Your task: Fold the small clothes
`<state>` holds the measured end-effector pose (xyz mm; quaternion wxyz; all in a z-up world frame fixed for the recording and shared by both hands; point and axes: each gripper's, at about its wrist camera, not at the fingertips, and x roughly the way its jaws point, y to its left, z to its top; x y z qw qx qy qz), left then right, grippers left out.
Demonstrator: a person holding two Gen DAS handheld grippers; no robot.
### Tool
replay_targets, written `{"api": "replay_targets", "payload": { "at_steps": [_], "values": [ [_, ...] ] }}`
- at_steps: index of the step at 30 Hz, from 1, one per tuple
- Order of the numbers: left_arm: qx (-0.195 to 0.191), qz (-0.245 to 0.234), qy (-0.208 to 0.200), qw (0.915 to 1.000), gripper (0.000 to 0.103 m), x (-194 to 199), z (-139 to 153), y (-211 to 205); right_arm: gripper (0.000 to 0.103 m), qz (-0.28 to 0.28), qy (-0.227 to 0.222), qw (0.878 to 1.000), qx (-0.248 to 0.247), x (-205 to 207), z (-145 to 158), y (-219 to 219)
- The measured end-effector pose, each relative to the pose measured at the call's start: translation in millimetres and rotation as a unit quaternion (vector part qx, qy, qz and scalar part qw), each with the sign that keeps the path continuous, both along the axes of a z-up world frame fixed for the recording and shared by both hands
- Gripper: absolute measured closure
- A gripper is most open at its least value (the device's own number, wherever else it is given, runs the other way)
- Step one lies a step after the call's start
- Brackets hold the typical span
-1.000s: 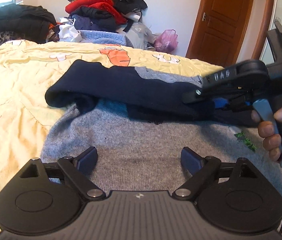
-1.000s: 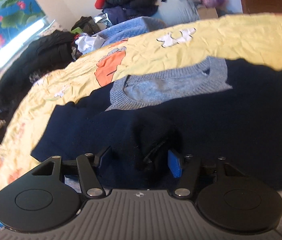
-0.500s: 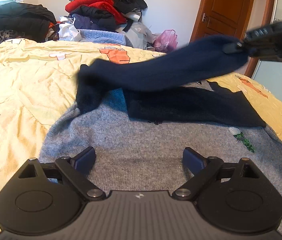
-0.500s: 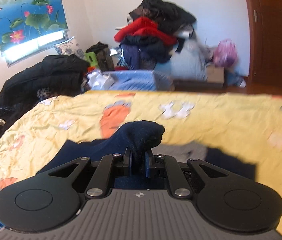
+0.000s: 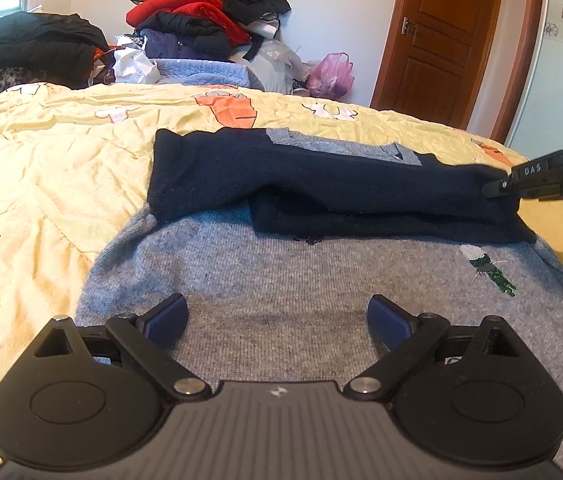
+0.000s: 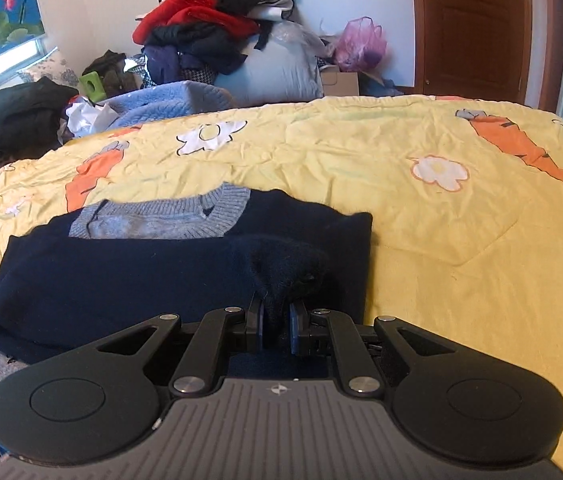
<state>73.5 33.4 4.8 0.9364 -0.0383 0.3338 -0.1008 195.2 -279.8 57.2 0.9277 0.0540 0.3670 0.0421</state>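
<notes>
Laying the navy sleeve across the sweater

The right gripper [image 6: 275, 326] pinches the sleeve [image 5: 321, 184] end, lying across the sweater [image 5: 321, 280] chest; left gripper [image 5: 277, 318] waits wide, empty, over its hem. Better lower flat, then release.

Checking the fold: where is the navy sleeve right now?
The navy sleeve lies across the grey sweater's upper part, just below the collar; the right gripper pinches its cuff at the sweater's right edge.

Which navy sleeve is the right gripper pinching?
The upper navy sleeve, stretched across the chest of the grey sweater; the right gripper holds its cuff. The other lies flat beneath it.
</notes>
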Motion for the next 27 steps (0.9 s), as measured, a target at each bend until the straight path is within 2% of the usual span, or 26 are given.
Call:
{"api": "replay_targets", "payload": {
  "at_steps": [5, 10, 13, 14, 16, 18, 20, 23, 27],
  "values": [
    [0.004, 0.000, 0.001, 1.0000, 0.004, 0.1, 0.2, -2.0, 0.083, -0.011, -0.019, 1.000, -0.005, 2.8, 14.1, -14.9],
    [0.007, -0.001, 0.002, 1.0000, 0.003, 0.2, 0.0, -2.5, 0.083, -0.015, -0.002, 1.000, -0.006, 5.9, -1.7, -20.7],
    [0.015, 0.005, 0.000, 0.9999, 0.003, -0.8, 1.5, -3.8, 0.074, -0.019, -0.001, 1.000, 0.012, 1.6, -9.9, -20.9],
    [0.022, 0.012, -0.004, 0.9997, 0.003, -2.1, 3.7, -5.3, 0.064, -0.027, -0.005, 0.999, 0.027, -0.9, -8.3, -24.0],
    [0.030, 0.010, -0.022, 0.9993, 0.003, -3.2, 12.1, -7.8, 0.050, -0.048, -0.028, 0.997, 0.053, -8.9, 0.8, -29.6],
    [0.019, 0.002, -0.044, 0.9989, 0.003, 3.3, 25.1, -10.8, 0.050, -0.067, -0.067, 0.994, 0.057, -19.2, 11.8, -30.1],
    [0.008, -0.002, -0.052, 0.9986, 0.003, 22.7, 37.7, -17.6, 0.050, -0.061, -0.087, 0.993, 0.058, -23.4, 17.0, -22.9],
    [0.006, -0.002, -0.046, 0.9989, 0.003, 68.4, 44.2, -31.6, 0.050, -0.037, -0.077, 0.996, 0.033, -15.0, 10.1, -1.4],
    [0.050, 0.032, 0.010, 0.9982, 0.003, 130.0, 23.1, -45.6, 0.050, -0.048, -0.049, 0.998, 0.007, 0.9, -14.6, 19.3]
  ]
}}
